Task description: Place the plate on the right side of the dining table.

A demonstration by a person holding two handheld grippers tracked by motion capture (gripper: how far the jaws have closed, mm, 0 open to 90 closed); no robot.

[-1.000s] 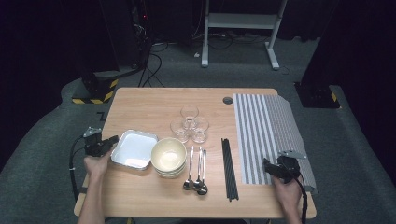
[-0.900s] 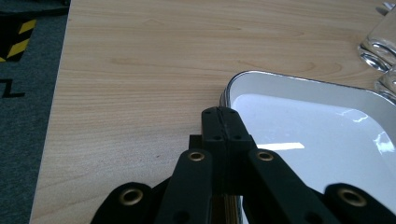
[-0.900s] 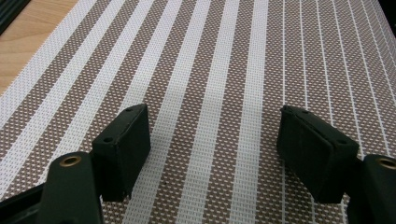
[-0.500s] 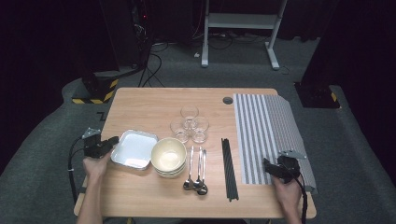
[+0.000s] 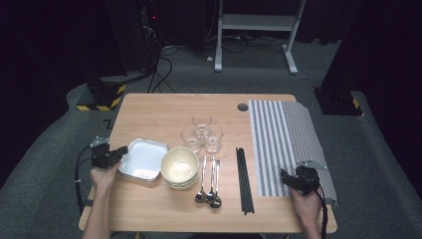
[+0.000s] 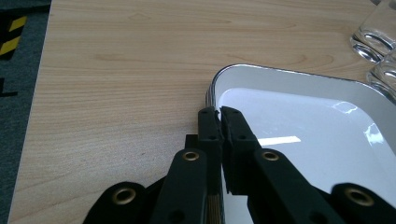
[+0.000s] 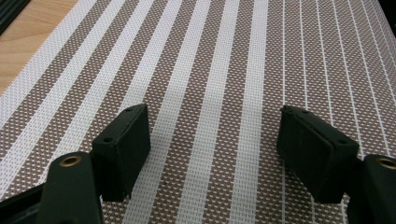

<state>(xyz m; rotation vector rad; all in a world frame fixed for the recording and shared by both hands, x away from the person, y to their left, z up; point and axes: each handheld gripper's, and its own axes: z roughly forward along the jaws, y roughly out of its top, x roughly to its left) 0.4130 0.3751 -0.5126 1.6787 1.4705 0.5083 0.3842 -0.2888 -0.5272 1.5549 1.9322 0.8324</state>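
**A:** Start at the left edge of the table [image 5: 149, 107]. What's there?

**B:** The left gripper [image 6: 219, 112], held in the person's left hand [image 5: 103, 178] just off that edge. Its jaws are pressed together on the rim of the white tray [image 6: 299, 126], at the tray's left corner; the rim runs between the two pads.

**A:** And the tray itself?

**B:** It lies flat near the table's left edge, a bit toward the near side. In the high view it sits as a tilted square [image 5: 144, 159], and the cream bowls [image 5: 180, 167] stand just beside it on the right, touching or nearly so; I cannot tell which.

**A:** Moving on toward the middle?

**B:** Three glasses [image 5: 202, 132] cluster behind the bowls, near the table's centre. Before them, toward the near edge, three spoons [image 5: 209, 181] lie side by side, bowls pointing at the person. Right of the spoons, black chopsticks [image 5: 244, 179] lie parallel to them.

**A:** The right side?

**B:** A striped placemat [image 5: 283, 139] covers the table's right end, from the far edge almost to the near one. The right gripper [image 7: 215, 149] hovers over the mat's near right corner, in the person's right hand [image 5: 304, 206]. Its jaws stand wide apart with nothing between them but the weave below.
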